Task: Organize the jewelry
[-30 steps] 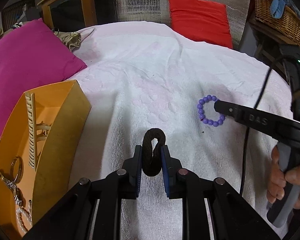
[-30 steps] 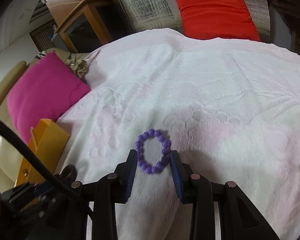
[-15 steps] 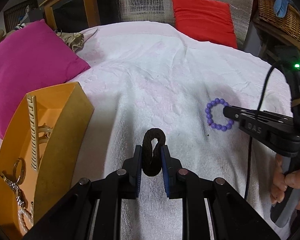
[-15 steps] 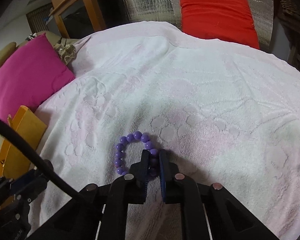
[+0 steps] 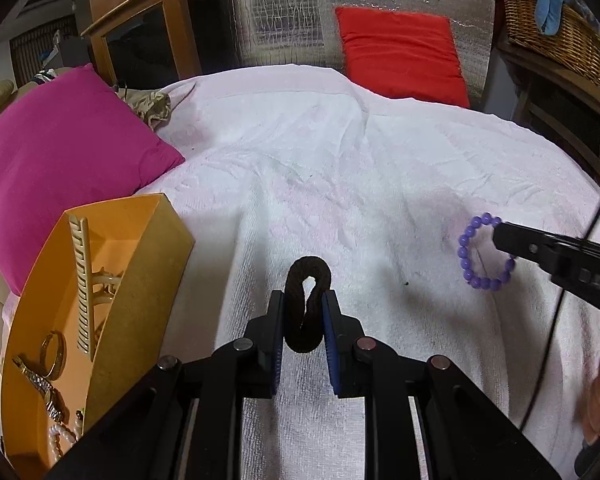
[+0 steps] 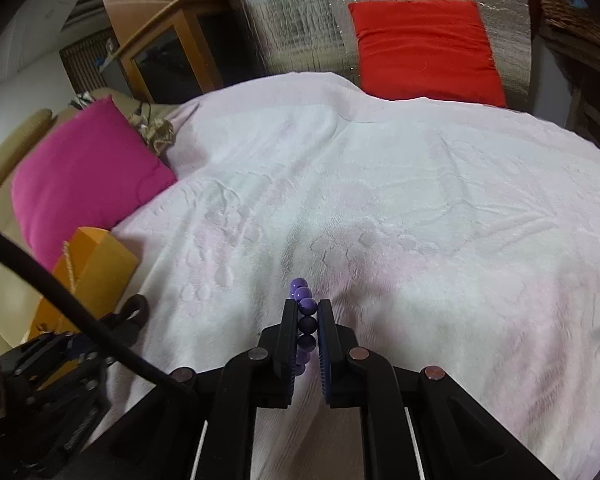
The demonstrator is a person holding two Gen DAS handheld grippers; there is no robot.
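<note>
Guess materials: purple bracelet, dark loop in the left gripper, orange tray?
Purple bracelet: glossy round beads with highlights, likely plastic or glass. Dark loop: matte, fuzzy, folds softly in the left gripper, likely fabric elastic. Orange tray: matte flat walls, brown outer face, probably painted fibreboard or card.

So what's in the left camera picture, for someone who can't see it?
A hand-held gripper pinches a dark brown hair tie above a white towel. To its left an orange box holds jewelry; to its right another hand-held gripper holds a purple bead bracelet.
</note>
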